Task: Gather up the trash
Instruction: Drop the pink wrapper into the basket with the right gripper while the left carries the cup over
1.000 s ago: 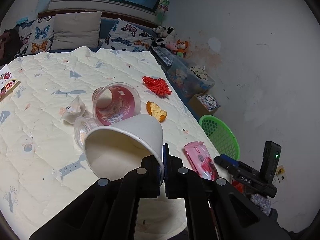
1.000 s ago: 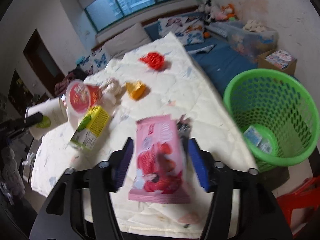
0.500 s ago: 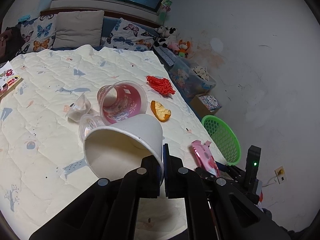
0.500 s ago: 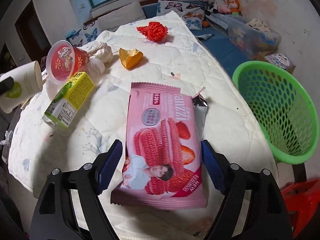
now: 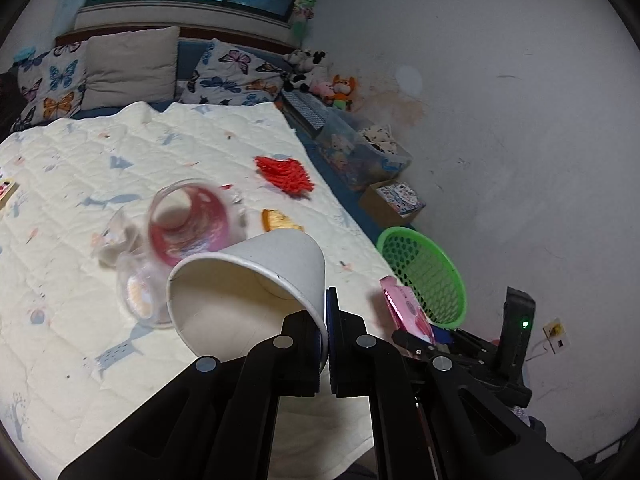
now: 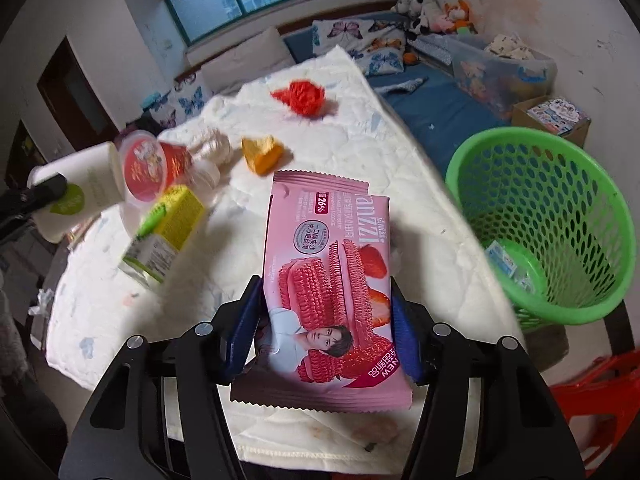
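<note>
My left gripper (image 5: 325,320) is shut on the rim of a white paper cup (image 5: 248,280), which hangs tilted over the quilt with its mouth toward the camera. The right wrist view has this cup (image 6: 84,188) at the far left. A pink biscuit wrapper (image 6: 324,248) sits between the blue pads of my right gripper (image 6: 326,320), whose jaws are closing and press on its two long edges. The wrapper is bowed and raised off the bed. A green mesh basket (image 6: 560,208) stands on the floor to the right, with a small packet inside.
On the quilt lie a red-lidded cup (image 6: 146,168), a yellow-green carton (image 6: 164,236), an orange peel (image 6: 262,152), a crumpled tissue (image 6: 214,144) and red netting (image 6: 302,96). A cardboard box (image 6: 556,116) and a clear bin (image 6: 500,68) stand behind the basket. A red stool (image 6: 592,392) is at the lower right.
The right jaws widened around the pink wrapper, then drew in onto its edges, and the wrapper came up off the quilt. The left gripper drifted a little with the cup.
</note>
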A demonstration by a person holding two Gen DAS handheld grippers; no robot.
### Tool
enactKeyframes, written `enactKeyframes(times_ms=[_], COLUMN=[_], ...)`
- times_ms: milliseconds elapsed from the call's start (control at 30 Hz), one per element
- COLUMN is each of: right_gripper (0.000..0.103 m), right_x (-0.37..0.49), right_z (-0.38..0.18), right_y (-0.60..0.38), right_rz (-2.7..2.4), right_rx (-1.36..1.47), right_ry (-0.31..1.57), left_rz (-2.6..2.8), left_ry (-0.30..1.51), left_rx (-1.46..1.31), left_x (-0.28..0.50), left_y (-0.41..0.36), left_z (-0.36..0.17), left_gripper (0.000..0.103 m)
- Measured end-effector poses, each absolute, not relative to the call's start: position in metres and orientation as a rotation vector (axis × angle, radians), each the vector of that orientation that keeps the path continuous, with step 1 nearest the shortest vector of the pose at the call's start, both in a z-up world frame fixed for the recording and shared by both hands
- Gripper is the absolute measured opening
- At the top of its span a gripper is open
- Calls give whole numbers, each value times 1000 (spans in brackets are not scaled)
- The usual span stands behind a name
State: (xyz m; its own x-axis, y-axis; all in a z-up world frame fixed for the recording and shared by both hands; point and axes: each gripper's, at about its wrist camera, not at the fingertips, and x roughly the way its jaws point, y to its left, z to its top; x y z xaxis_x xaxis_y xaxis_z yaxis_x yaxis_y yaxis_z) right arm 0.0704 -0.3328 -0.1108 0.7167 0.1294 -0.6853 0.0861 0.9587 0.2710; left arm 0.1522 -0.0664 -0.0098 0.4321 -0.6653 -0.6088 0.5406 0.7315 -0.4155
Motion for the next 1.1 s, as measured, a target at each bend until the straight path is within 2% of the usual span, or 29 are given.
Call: enactKeyframes(times_ms=[400, 867, 1033, 1100], right_gripper=[61, 63, 78, 79], right_x=[57, 79, 82, 81], right_z=[-77, -124, -138, -141], right_y=[-436, -544, -562, -568], right_rz=[-123, -266, -304, -327], right_rx=[349, 447, 462, 466], right_ry=[717, 780, 772, 768], left_rz=[-861, -914, -941, -951], left_ry=[836, 876, 903, 913], left_rx=[-116, -30, 13, 32], left_x=[156, 172, 177, 178], left_y=[-138, -226, -259, -272], left_z=[8, 10, 3, 0], left_gripper=[3, 3, 3, 3])
